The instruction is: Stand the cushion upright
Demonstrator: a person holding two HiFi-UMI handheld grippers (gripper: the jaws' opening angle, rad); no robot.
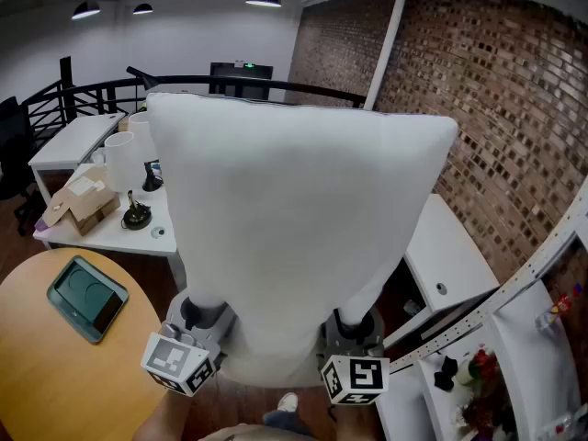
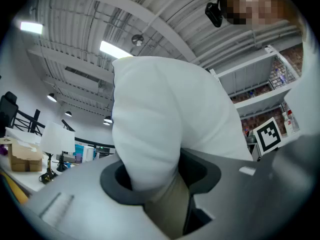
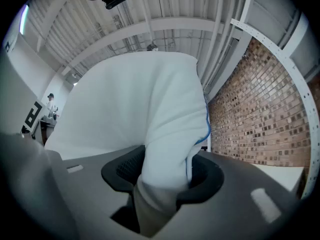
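Observation:
A large white cushion (image 1: 294, 219) is held up in the air in front of me and fills the middle of the head view. My left gripper (image 1: 204, 318) is shut on its lower left corner and my right gripper (image 1: 356, 324) is shut on its lower right corner. In the left gripper view the cushion (image 2: 165, 119) bulges up out of the dark pads, squeezed between them. The right gripper view shows the cushion (image 3: 145, 114) pinched the same way, with a blue seam line along its edge. The cushion hides most of the floor and furniture behind it.
A round wooden table (image 1: 55, 356) with a dark tablet (image 1: 87, 299) lies at lower left. A white desk (image 1: 119, 219) behind it carries a cardboard box (image 1: 83, 200) and a white cup. A brick wall (image 1: 496, 127) stands at right, with white shelving (image 1: 514, 338) below it.

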